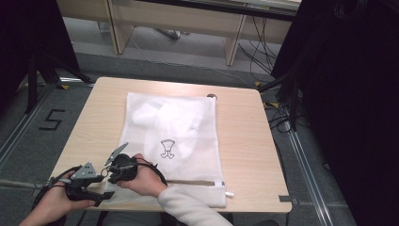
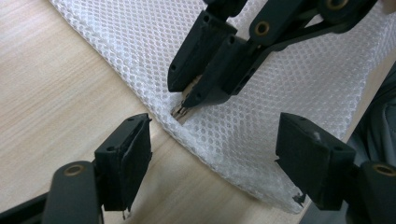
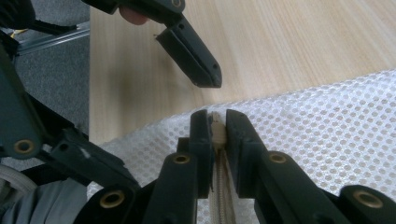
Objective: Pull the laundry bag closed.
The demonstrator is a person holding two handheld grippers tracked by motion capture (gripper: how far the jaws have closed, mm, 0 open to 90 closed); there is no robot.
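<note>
Your right gripper [image 3: 217,122] has its jaws clenched on the beige zipper pull [image 3: 216,127] of a white mesh laundry bag [image 1: 174,141], at the bag's near left corner, close to the tabletop's [image 1: 244,141] front edge. In the left gripper view the pull [image 2: 183,111] shows as a small metallic tab pinched between the right gripper's [image 2: 189,93] tips, right at the mesh's border where the fabric meets bare wood. Your left gripper [image 2: 212,158] hangs just beside it with jaws released and wide apart, one over bare wood and the other over the mesh corner [image 2: 289,205], holding nothing. From the high view, both grippers crowd the front left corner: the left gripper [image 1: 101,195] sits at the tabletop's edge, and your right hand [image 1: 141,176] and pale sleeve [image 1: 188,207] cross over the bag's zipper [image 1: 193,182], which runs along the near side toward a white tab [image 1: 229,194] at the right end. The bag lies flat, holding white clothing with a small dark printed figure [image 1: 167,148]. Bare wood is open to the bag's left and a broader strip to its right; its far edge lies near a small dark disc [image 1: 211,96]. Beyond the tabletop, cables [image 1: 268,56] trail over grey floor [image 1: 28,141].
</note>
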